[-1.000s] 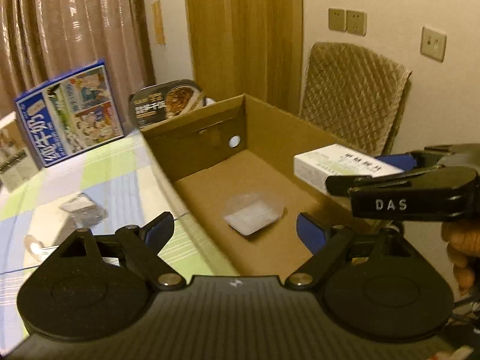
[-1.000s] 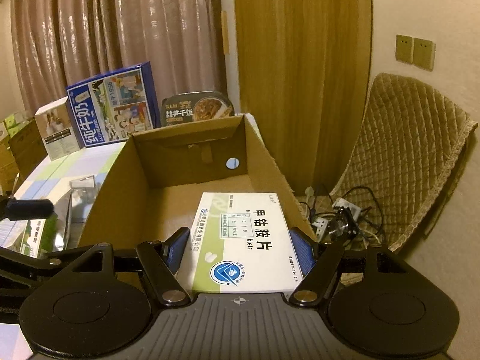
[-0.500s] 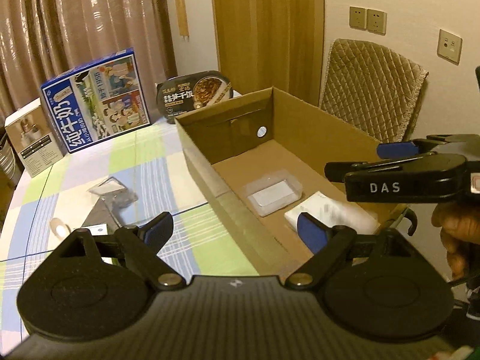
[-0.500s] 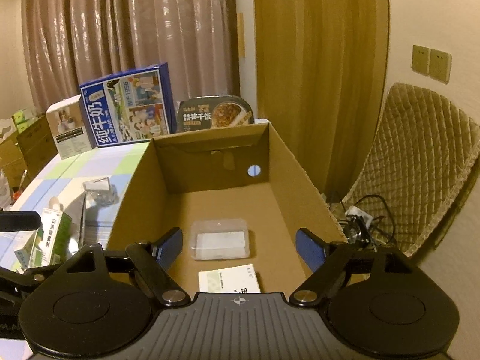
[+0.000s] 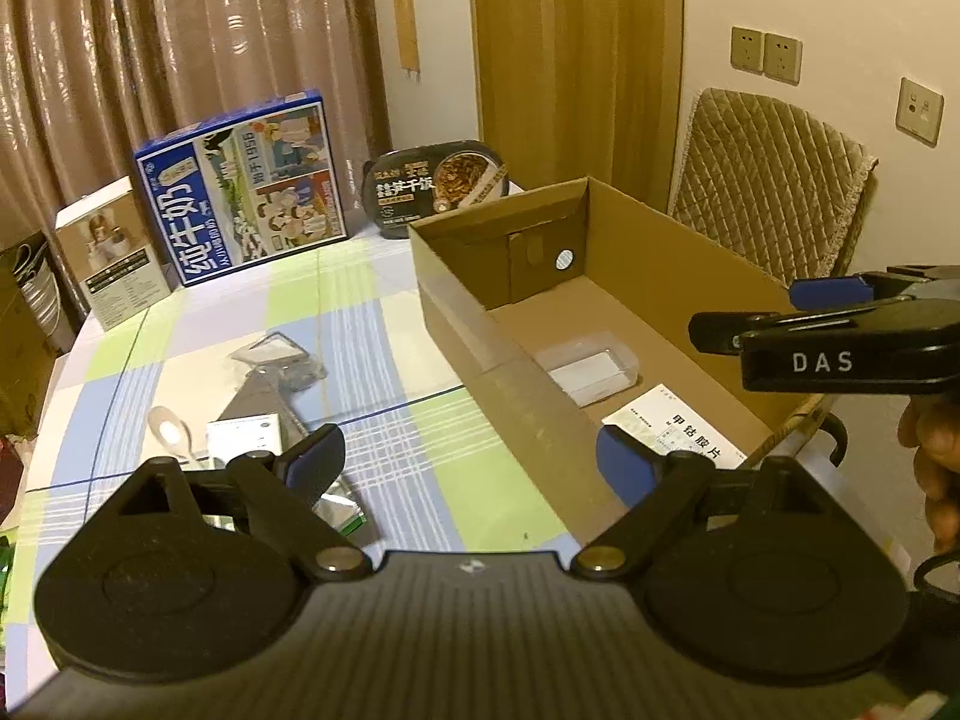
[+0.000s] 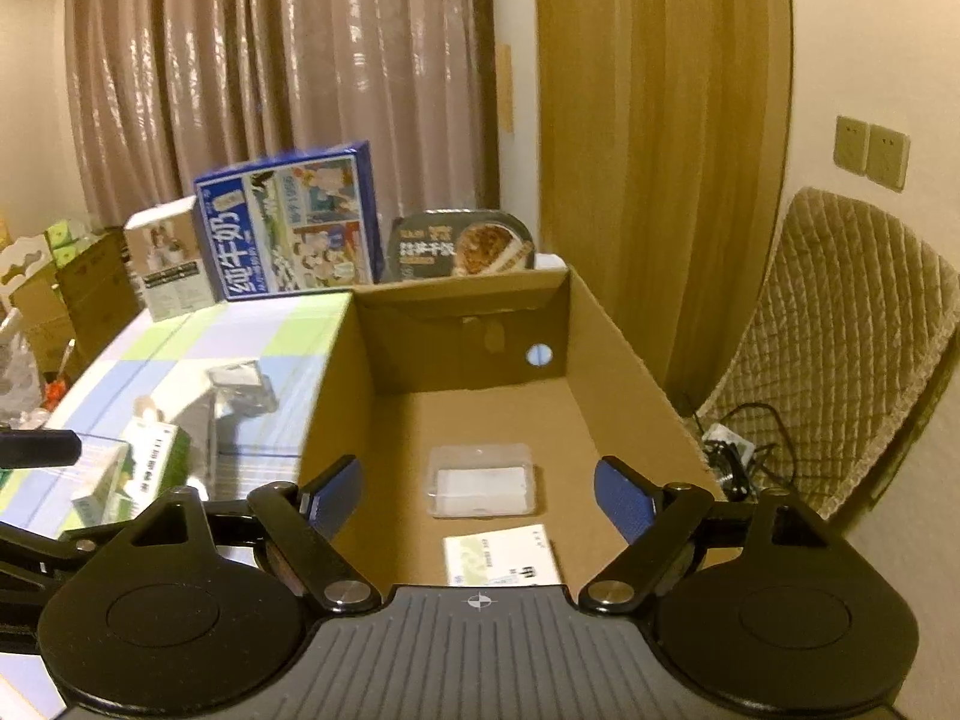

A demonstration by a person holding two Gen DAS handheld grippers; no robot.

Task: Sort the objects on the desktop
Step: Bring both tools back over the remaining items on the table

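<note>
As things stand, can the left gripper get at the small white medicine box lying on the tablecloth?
Probably yes. The left gripper is open and empty, over the table, and the small white medicine box lies just beyond its left finger. Only the spoon sits close beside it; nothing covers it.

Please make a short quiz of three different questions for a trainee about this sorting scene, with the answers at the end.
1. True or false: the right gripper is shut on the white medicine box.
2. Which things lie inside the cardboard box? A) only the clear plastic case; B) the clear plastic case and the white medicine box; C) the blue milk carton.
3. Fill in: the green and white carton stands on the ____, outside the cardboard box.

Key:
1. False. Its jaws are open and empty above the cardboard box.
2. B.
3. Table, with its checked cloth.
</note>
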